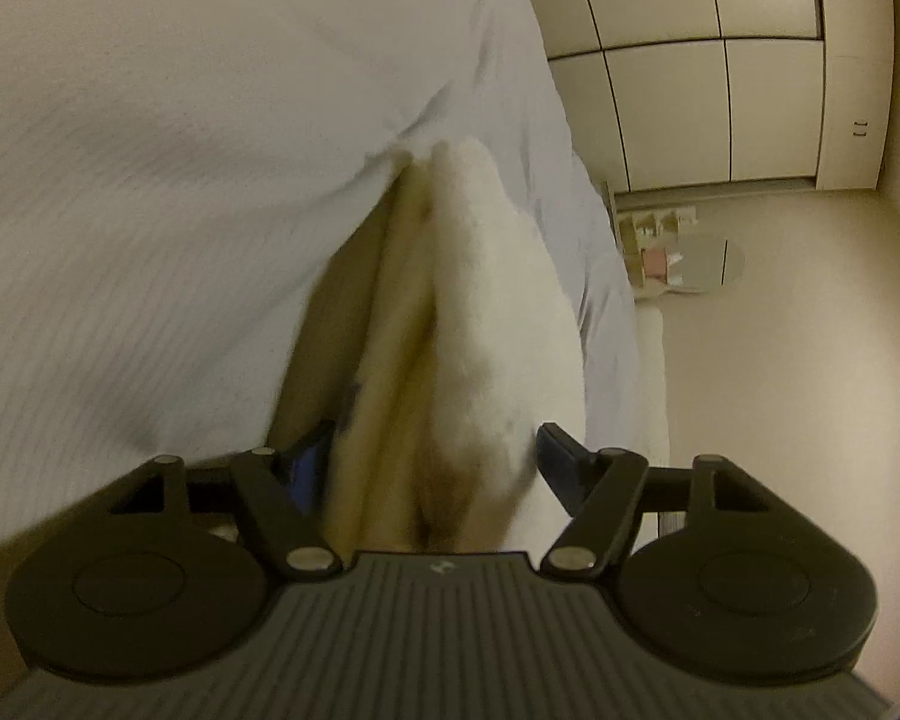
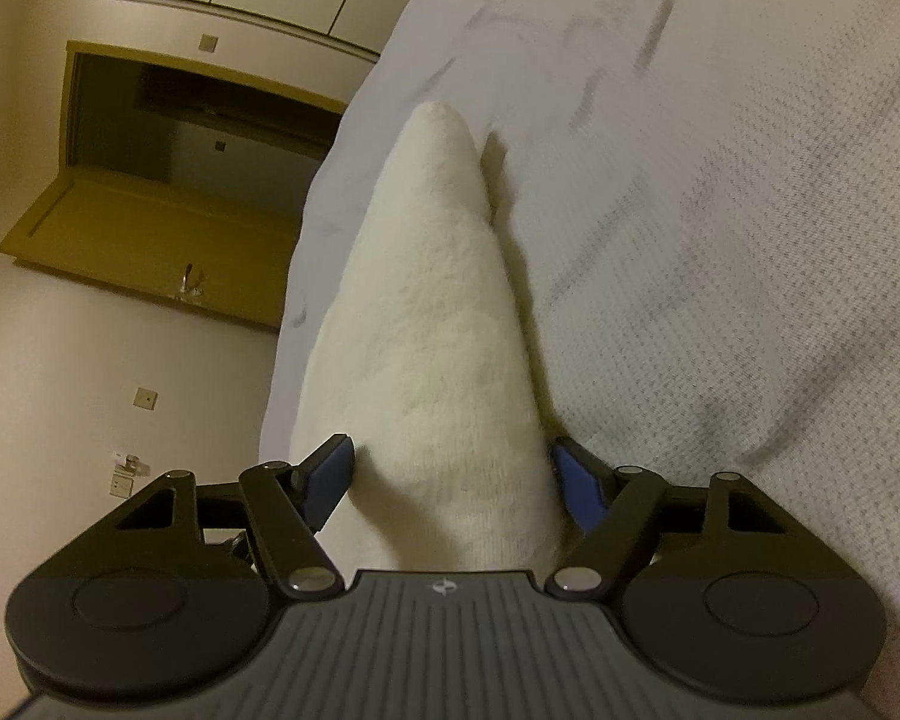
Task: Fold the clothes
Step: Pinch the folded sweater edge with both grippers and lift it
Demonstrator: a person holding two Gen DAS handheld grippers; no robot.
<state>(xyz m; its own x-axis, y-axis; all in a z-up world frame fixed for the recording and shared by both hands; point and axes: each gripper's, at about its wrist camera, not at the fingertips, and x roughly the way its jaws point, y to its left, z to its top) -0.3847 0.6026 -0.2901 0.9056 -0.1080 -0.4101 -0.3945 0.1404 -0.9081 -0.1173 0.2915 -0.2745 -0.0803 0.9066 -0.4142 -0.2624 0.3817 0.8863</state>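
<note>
— White bedding (image 1: 150, 210) lies under both tongs, cupboards (image 1: 690, 90) beyond. What does the left tong (image 1: 432, 468) hold?

— A cream fleecy garment (image 1: 486, 300), bunched between its fingers, clamped on it, layers showing.

— And the right tong (image 2: 453, 480)?

— Clamped on the same garment (image 2: 426, 312), which runs forward from it onto the bed.

— How far along?

— Mid-fold, I'd judge; laying flat remains. Only the right view shows an open door (image 2: 150, 228); only the left shows doubled layers.

Both wrist views close, sharing bed (image 1: 150, 180), garment (image 2: 426, 330)
</note>
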